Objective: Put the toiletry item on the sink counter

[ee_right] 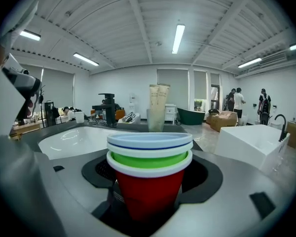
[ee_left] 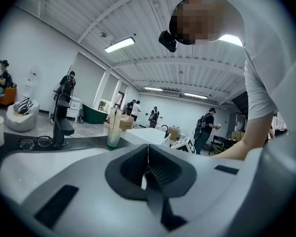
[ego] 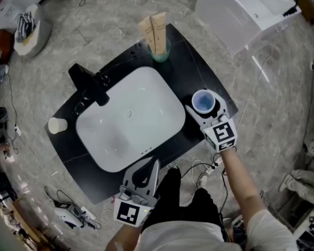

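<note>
**Placement, late stage.** My right gripper [ego: 205, 109] is standing wide open around the cups [ee_right: 149, 162], which are stacked blue in green in red. The pads are not pressing the red wall, so I am judging the grip loose. The cups are sitting at the right edge of the desk [ego: 193, 67], just beside the sink [ego: 131, 119], apparently set down. My left gripper [ee_left: 148, 169] is hanging closed and empty at the near edge. What I am judging left: drawing the right gripper clear without tipping the cups.
</note>
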Tool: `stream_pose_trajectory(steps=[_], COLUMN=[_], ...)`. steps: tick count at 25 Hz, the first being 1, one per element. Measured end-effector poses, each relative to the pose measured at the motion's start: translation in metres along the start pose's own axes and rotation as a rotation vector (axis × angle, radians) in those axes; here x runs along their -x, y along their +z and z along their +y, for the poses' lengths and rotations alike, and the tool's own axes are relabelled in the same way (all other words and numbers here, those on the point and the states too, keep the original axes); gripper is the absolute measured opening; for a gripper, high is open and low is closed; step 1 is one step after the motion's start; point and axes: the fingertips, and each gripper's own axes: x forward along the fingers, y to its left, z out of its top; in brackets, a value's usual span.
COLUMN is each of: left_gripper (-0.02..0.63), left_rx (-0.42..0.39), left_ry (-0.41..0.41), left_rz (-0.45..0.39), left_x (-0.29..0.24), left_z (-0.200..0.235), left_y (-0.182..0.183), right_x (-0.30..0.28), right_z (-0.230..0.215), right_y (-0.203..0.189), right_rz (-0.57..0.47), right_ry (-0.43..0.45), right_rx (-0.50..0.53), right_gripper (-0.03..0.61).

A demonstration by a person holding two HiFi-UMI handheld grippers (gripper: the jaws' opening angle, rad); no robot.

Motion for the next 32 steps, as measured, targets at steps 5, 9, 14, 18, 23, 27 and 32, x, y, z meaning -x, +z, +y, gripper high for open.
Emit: stream_pose_trajectory(steps=[5,9,14,18,23,27,32], left_gripper=[0.006,0.006,0.006,0.006,0.006,0.006,0.006], left_rx=[0.006,0.007,0.014,0.019,0.021,0.026,0.029], left_ry=[-0.005,-0.004,-0.004,-0.004,-0.003,0.003,0.004], left_rz=[-0.006,-0.01,-0.011,-0.026,-0.019,-0.023,-0.022], left_x=[0.001,0.001,0.002,0.002,0.005,0.006,0.007], left_z=[-0.001,0.001,0.001,0.0,-0.002,-0.001,-0.003], left_y=[0.002,0.002,0.0,0.003,-0.001,-0.001,-0.003], right_x=[0.001,0.002,0.007,0.012,0.014,0.016,0.02], right_z=[0.005,0.007,0.007,0.005,0.004,0.004,0.004], right_y=[-0.002,-0.009,-0.016,-0.019,-0.02,-0.017,-0.02], right_rz=[0.029,0.06,0.079,0.081,0.076,0.074,0.09], right_ry=[0.008,0.018,0.012,0.004,0.002,0.005,-0.005], right_rx=[-0.019,-0.036,-0.062,-0.081,-0.094,-0.101,-0.113], right_gripper=[0.341,0.351,0.356,0.357,0.364,0.365,0.365])
